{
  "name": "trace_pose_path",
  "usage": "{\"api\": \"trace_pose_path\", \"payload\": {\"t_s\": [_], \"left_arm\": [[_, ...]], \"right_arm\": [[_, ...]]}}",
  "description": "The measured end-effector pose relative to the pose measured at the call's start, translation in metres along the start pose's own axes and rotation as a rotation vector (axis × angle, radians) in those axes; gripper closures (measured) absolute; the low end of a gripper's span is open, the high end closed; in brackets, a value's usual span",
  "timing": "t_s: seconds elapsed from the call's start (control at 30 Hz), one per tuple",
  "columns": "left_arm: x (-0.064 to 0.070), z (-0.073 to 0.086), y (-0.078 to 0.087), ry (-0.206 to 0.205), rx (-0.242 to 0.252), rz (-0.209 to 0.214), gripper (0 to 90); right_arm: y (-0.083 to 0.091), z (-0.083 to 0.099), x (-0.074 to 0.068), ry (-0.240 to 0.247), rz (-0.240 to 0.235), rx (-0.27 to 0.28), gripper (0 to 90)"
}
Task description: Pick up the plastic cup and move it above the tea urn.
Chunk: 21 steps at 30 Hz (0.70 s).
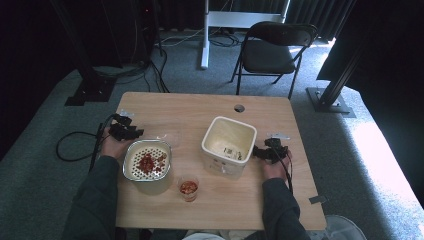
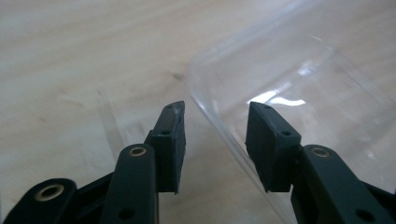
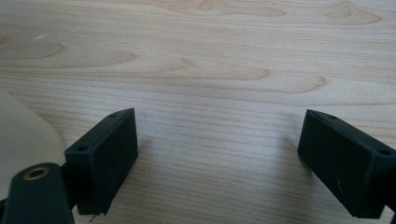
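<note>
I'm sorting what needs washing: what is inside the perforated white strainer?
The strainer holds a small pile of red pieces on its perforated bottom. It sits in a container; whatever lies beneath the strainer is hidden.

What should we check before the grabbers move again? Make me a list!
1. Left gripper open: ok, there is a gap between its jaws.
2. Clear plastic lid edge lined up in that gap: ok.
3. Right gripper open with nothing in it: ok, just bare table between the jaws.
4. Small cup of red bits upright: ok.
5. Strainer tub with red bits sitting flat: ok.
6. Cream bucket steady beside the right gripper: cannot tell whether they touch.
</note>
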State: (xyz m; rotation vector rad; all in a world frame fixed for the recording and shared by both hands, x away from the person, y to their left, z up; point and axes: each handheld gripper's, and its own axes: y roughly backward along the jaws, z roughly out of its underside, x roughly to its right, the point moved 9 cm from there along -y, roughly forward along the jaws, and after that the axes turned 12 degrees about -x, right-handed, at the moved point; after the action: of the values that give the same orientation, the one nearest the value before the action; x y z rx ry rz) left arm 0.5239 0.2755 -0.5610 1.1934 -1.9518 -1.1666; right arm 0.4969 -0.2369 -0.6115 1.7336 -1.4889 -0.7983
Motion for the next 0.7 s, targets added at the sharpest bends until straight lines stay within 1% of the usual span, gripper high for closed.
{"api": "trace_pose_path", "payload": {"t_s": [0.07,0.13,0.2,0.23,0.27,0.3,0.4,0.47,0.53,0.6,0.7], "left_arm": [[0.001,0.004,0.001,0.003,-0.011,0.005,58.7],[0.002,0.005,0.003,0.017,-0.011,0.026,58.7],[0.002,0.007,0.005,0.026,-0.013,0.031,58.7],[0.003,0.008,0.006,0.023,-0.022,0.030,60.5],[0.003,0.008,0.006,0.021,-0.027,0.022,64.8],[0.002,0.009,0.006,0.024,-0.033,0.020,66.2],[0.001,0.006,0.008,0.039,-0.029,0.014,77.3],[-0.001,0.004,0.008,0.054,-0.032,0.006,79.5],[-0.003,0.002,0.010,0.068,-0.017,-0.004,81.0],[-0.005,-0.002,0.013,0.096,0.008,-0.007,83.1],[-0.008,-0.008,0.021,0.140,0.056,0.009,85.9]], "right_arm": [[0.000,0.000,0.000,0.000,0.000,0.000,11.4],[0.000,0.000,0.000,0.000,0.000,0.000,11.4],[0.000,0.000,0.000,-0.001,0.000,0.000,11.4],[0.000,0.000,0.000,-0.001,0.000,0.000,11.4],[0.000,0.000,0.000,0.000,0.000,0.000,11.4],[0.000,0.000,0.000,0.000,0.000,0.000,11.4],[0.000,0.000,0.000,0.000,0.000,0.000,11.4],[0.000,0.000,0.000,0.000,0.000,-0.001,11.5],[0.000,0.000,0.000,0.000,-0.001,-0.001,11.5],[0.000,0.000,0.000,0.001,-0.002,0.000,11.5],[0.000,0.000,0.000,0.001,-0.002,0.000,11.5]]}}
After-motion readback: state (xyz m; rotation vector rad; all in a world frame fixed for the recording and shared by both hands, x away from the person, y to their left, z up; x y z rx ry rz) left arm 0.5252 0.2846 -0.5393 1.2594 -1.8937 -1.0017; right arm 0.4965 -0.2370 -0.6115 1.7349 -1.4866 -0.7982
